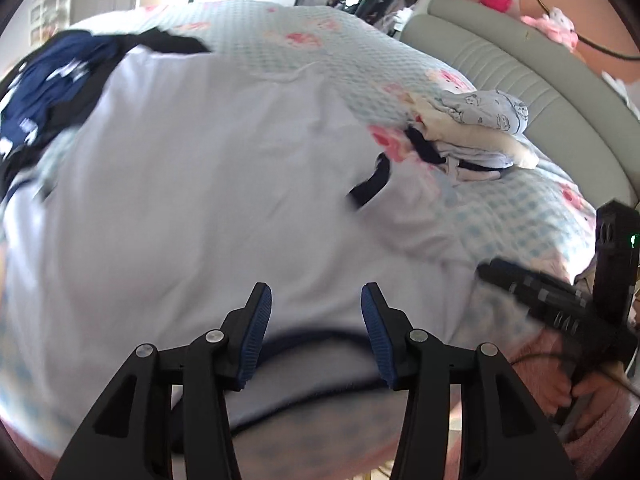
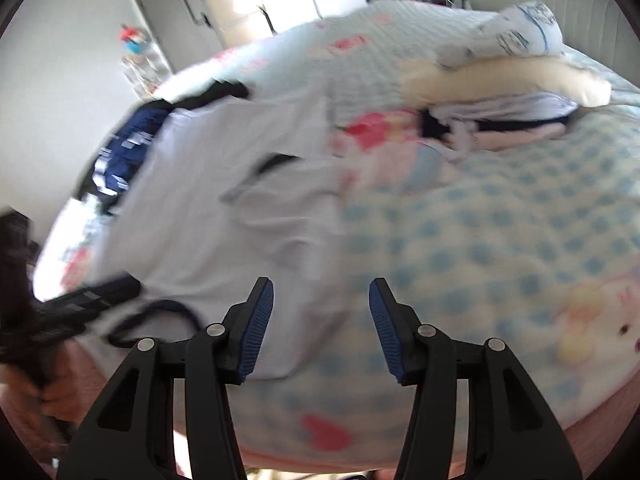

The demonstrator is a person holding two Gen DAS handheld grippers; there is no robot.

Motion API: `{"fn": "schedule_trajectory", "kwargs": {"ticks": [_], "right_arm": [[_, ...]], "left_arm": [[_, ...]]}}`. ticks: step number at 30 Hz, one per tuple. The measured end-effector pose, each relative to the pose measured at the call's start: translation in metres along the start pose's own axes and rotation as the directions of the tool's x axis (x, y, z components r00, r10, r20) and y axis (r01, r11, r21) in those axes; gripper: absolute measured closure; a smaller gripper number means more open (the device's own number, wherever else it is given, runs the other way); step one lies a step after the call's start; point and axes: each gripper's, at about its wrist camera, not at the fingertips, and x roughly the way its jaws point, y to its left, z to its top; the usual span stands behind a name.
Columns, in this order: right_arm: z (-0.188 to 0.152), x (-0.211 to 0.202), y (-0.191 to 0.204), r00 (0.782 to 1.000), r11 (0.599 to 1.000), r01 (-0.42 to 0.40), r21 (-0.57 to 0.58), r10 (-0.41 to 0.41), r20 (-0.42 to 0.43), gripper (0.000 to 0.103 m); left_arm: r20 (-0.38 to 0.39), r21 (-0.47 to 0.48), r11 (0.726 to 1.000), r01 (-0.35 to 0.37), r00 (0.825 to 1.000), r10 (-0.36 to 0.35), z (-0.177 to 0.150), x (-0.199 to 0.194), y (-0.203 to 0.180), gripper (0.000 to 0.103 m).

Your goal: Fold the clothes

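Shirt (image 1: 208,184): white with dark trim, lay spread flat on the bed (image 1: 328,44); dark-edged neckline at 6 o'clock in the left view, just ahead of the fingers.
Left gripper (image 1: 316,320): jaws spread, holding nothing, hovered over the shirt's near edge.
Right gripper (image 2: 321,320): jaws spread, empty, over the shirt's right edge and the checked cover.
Navy clothes (image 1: 48,76): heaped at 10 o'clock, touching the shirt's far corner.
Folded pile (image 1: 476,128): stacked at 2 o'clock, apart from the shirt.
Headboard (image 1: 520,64): grey, padded, at 2 o'clock.
Focus: right view blurred.
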Motion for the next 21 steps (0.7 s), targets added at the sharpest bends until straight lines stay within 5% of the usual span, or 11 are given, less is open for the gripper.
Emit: {"fn": "schedule_trajectory", "kwargs": {"ticks": [5, 7, 9, 11, 12, 18, 21], "right_arm": [[-0.003, 0.026, 0.005, 0.99, 0.983, 0.138, -0.12, -0.14, -0.013, 0.052], [-0.008, 0.035, -0.001, 0.987, 0.983, 0.15, -0.108, -0.155, -0.033, 0.052], [-0.017, 0.035, -0.008, 0.986, 0.983, 0.155, -0.099, -0.159, -0.044, 0.052], [-0.027, 0.035, -0.014, 0.985, 0.983, 0.159, -0.09, -0.164, -0.054, 0.053], [-0.029, 0.035, -0.015, 0.982, 0.98, 0.172, -0.098, -0.178, -0.058, 0.053], [-0.033, 0.032, -0.022, 0.979, 0.98, 0.184, -0.073, -0.189, -0.075, 0.053], [-0.037, 0.029, -0.017, 0.978, 0.978, 0.193, -0.082, -0.199, -0.07, 0.053]], "left_arm": [[-0.035, -0.08, 0.99, 0.117, 0.992, -0.12, 0.033, 0.047, -0.012, 0.053], [-0.041, -0.105, 0.975, 0.195, 0.979, -0.201, 0.045, 0.064, -0.018, 0.041], [-0.06, -0.135, 0.963, 0.235, 0.968, -0.244, 0.051, 0.086, -0.025, 0.042], [-0.071, -0.144, 0.967, 0.212, 0.972, -0.223, 0.053, 0.099, -0.031, 0.071], [-0.072, -0.125, 0.978, 0.165, 0.982, -0.175, 0.052, 0.101, -0.033, 0.095], [0.035, -0.168, 0.979, 0.112, 0.994, -0.108, 0.038, 0.06, -0.013, 0.098], [0.013, -0.183, 0.981, 0.069, 0.998, -0.067, 0.028, 0.057, -0.003, 0.098]]}}
